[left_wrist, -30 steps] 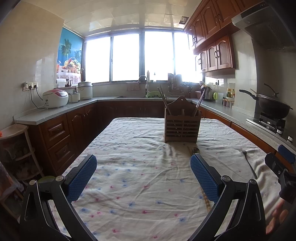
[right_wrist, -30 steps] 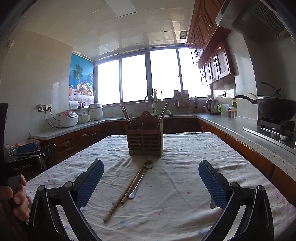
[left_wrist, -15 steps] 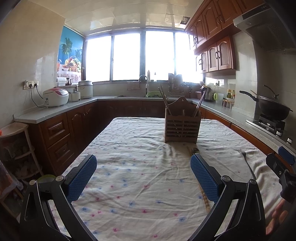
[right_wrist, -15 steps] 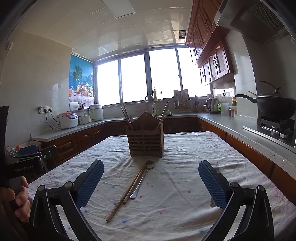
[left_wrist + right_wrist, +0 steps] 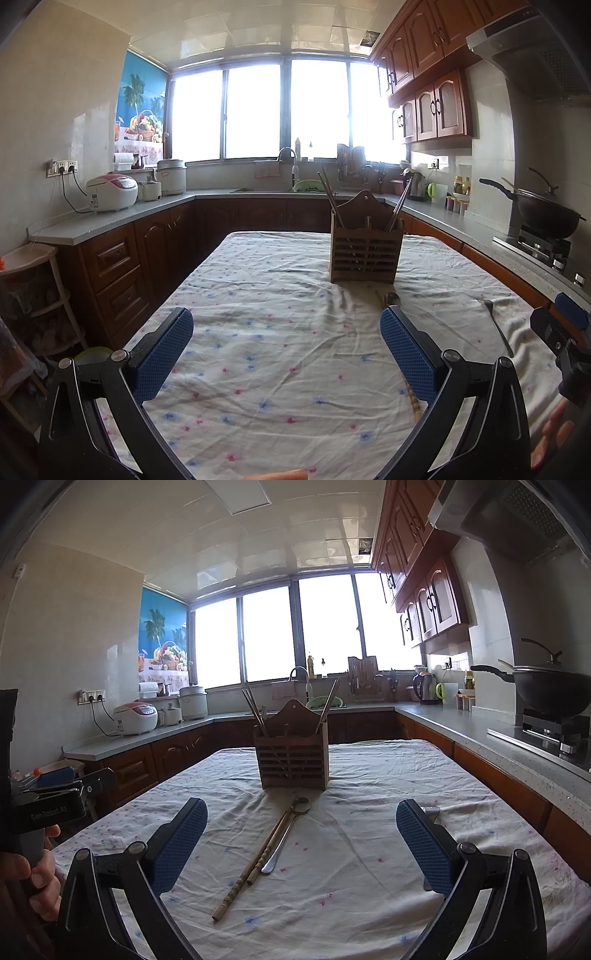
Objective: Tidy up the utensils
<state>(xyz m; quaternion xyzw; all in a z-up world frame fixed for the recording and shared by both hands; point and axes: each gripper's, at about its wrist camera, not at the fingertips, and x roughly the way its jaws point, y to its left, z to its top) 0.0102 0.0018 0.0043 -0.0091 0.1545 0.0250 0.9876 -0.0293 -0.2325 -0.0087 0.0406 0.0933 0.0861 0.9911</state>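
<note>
Grippers both level, pointing along the table toward the wooden utensil holder (image 5: 294, 753), which stands upright on the flowered tablecloth (image 5: 258, 332).

Left gripper (image 5: 286, 354): jaws spread wide, nothing between the blue pads (image 5: 164, 354); held low over the cloth, short of the holder and to its left. The person's left hand (image 5: 35, 878) wraps the handle, seen at the edge of the right wrist view.

Right gripper (image 5: 301, 842): jaws likewise spread wide and holding nothing, aimed straight at the holder.

Utensils:
- Chopsticks (image 5: 253, 864) lie loose on the cloth in front of the holder, angled away from it toward the near left.
- Spoon (image 5: 286, 834) lies just beside them, bowl end nearest the holder, well apart from the pads.
- Second metal utensil (image 5: 496, 326) lies right of the holder; probably a fork, too small to confirm.
- Several chopsticks (image 5: 253, 707) stand tilted in the holder's outer compartments.
</note>
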